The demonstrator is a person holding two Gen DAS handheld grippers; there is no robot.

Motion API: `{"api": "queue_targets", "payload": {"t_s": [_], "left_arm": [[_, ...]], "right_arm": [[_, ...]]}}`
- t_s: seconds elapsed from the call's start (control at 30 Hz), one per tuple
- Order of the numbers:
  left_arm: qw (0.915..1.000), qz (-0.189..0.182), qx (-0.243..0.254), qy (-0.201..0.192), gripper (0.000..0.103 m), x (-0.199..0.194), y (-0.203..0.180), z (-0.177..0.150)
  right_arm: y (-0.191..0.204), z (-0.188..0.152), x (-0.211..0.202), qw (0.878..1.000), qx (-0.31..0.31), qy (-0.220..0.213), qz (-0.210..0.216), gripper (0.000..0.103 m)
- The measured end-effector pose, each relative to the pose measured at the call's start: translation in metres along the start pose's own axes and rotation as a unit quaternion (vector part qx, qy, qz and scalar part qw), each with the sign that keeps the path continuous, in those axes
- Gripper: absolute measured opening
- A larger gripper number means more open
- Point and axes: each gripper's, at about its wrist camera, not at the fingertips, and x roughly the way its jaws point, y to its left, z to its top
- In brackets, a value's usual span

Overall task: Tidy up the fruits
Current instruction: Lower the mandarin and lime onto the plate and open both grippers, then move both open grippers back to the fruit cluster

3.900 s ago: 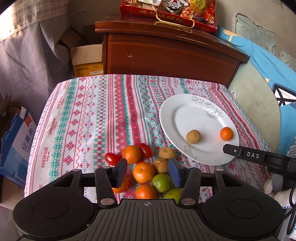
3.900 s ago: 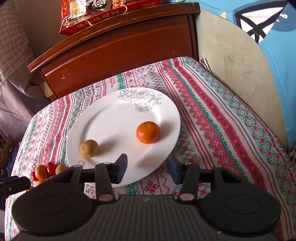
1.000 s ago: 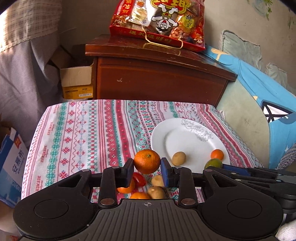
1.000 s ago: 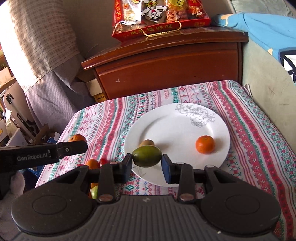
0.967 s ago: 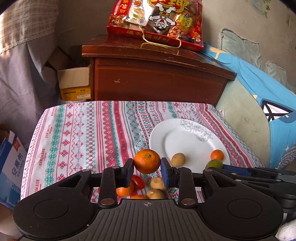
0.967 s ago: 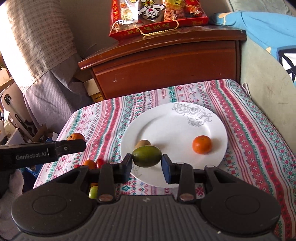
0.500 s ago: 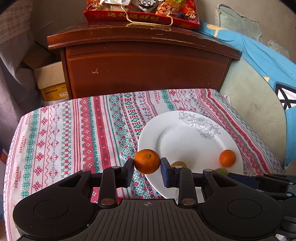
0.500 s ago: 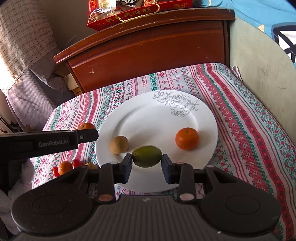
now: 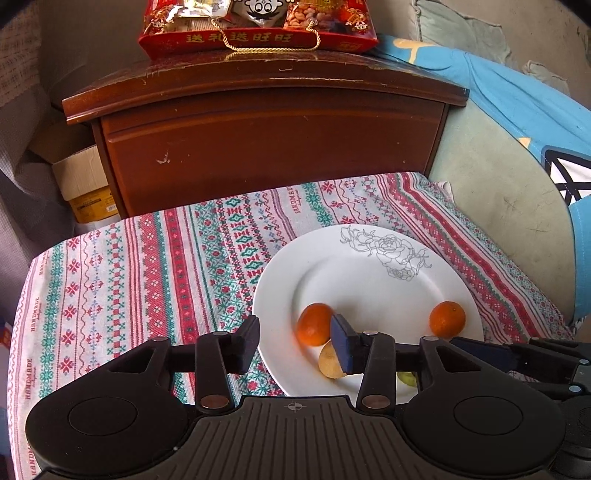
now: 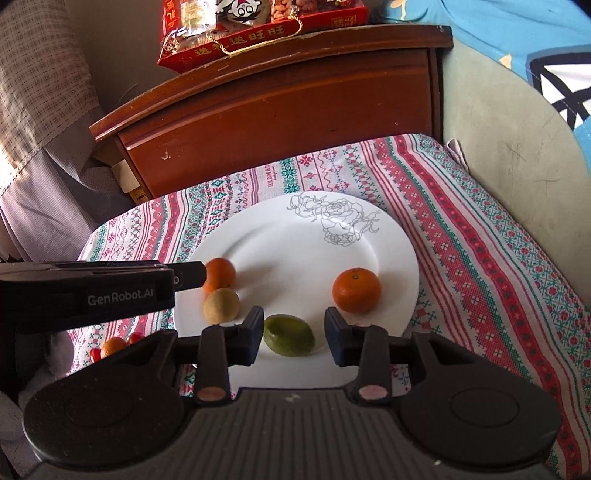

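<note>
A white plate [image 9: 369, 280] with a rose drawing lies on the striped cloth. On it are an orange [image 9: 314, 328], a second orange [image 9: 447, 319], a brown round fruit [image 9: 330, 363] and a green fruit [image 10: 289, 335]. My left gripper [image 9: 295, 341] is open over the plate's left rim, the first orange just beyond its fingers. My right gripper [image 10: 295, 334] is open with the green fruit lying on the plate [image 10: 295, 240] between its fingers. The left gripper's side [image 10: 96, 291] shows in the right wrist view.
A dark wooden cabinet [image 9: 266, 129] stands behind the table with a red snack bag [image 9: 255, 26] on top. Loose oranges and cherry tomatoes [image 10: 114, 347] lie on the cloth at left. A cardboard box [image 9: 81, 184] sits on the floor. A blue-covered seat [image 9: 517, 110] is at right.
Both grippers have opened. The left one's orange and the right one's green fruit now rest on the plate. Both grippers moved closer over the plate.
</note>
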Motion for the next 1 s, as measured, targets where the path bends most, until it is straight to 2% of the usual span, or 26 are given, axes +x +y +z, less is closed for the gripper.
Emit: {"api": "queue_targets", "payload": {"t_s": [0.27, 0.53, 0.73, 1.0], "left_arm": [[0.9999, 0.013, 0.007, -0.002, 0.050, -0.014, -0.002, -0.001], [0.9996, 0.028, 0.002, 0.007, 0.051, -0.032, 0.006, -0.014], [0.9990, 0.042, 0.004, 0.014, 0.051, -0.046, 0.007, -0.025], [0.9982, 0.051, -0.023, 0.021, 0.053, -0.063, 0.021, -0.044]], "right_arm": [[0.007, 0.000, -0.008, 1.000, -0.013, -0.007, 0.001, 0.042], [0.021, -0.009, -0.020, 0.999, -0.029, -0.012, 0.008, 0.048], [0.030, -0.017, -0.025, 0.999, -0.038, -0.006, 0.013, 0.048], [0.041, -0.027, -0.035, 0.999, -0.047, -0.008, 0.024, 0.048]]}}
